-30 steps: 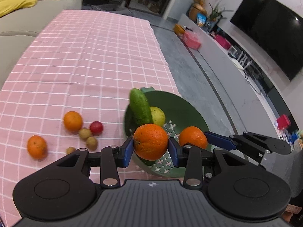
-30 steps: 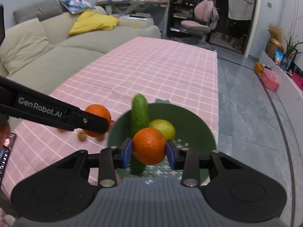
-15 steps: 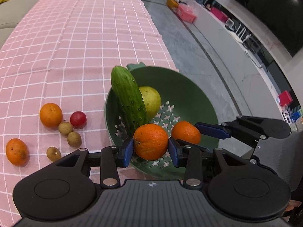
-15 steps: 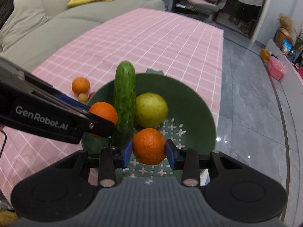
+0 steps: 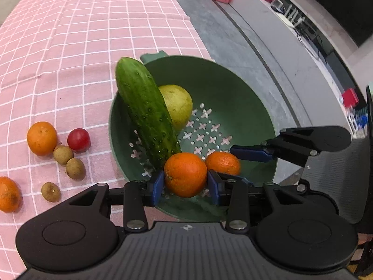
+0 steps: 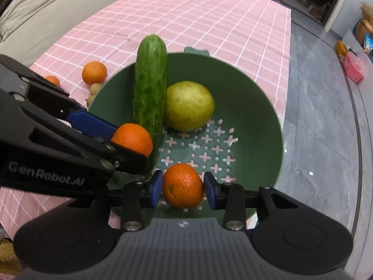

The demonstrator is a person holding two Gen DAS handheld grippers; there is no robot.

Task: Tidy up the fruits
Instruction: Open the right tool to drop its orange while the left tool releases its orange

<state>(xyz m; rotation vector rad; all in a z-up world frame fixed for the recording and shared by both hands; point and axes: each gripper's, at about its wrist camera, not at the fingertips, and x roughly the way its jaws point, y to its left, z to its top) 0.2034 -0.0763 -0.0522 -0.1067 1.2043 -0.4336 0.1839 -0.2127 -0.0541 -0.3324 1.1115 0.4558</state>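
My left gripper (image 5: 185,186) is shut on an orange (image 5: 185,175) low over the near side of a green colander bowl (image 5: 233,81). My right gripper (image 6: 183,189) is shut on a second orange (image 6: 183,185) right beside it, also inside the bowl's (image 6: 256,93) near rim. In the bowl a cucumber (image 5: 146,109) leans on the left wall, with a yellow-green pear (image 5: 179,107) next to it. In the right wrist view the left gripper (image 6: 130,142) comes in from the left, its orange (image 6: 132,140) touching the cucumber (image 6: 150,88).
On the pink checked cloth left of the bowl lie two oranges (image 5: 42,137) (image 5: 8,197), a red cherry tomato (image 5: 78,140) and three brown longans (image 5: 63,155). The table edge runs just right of the bowl, with grey floor (image 5: 268,58) beyond. A sofa (image 6: 46,7) stands at the far left.
Both grippers have come down and forward toward the bowl with their oranges still held. The bowl now fills more of each view, and the two oranges sit closer together.
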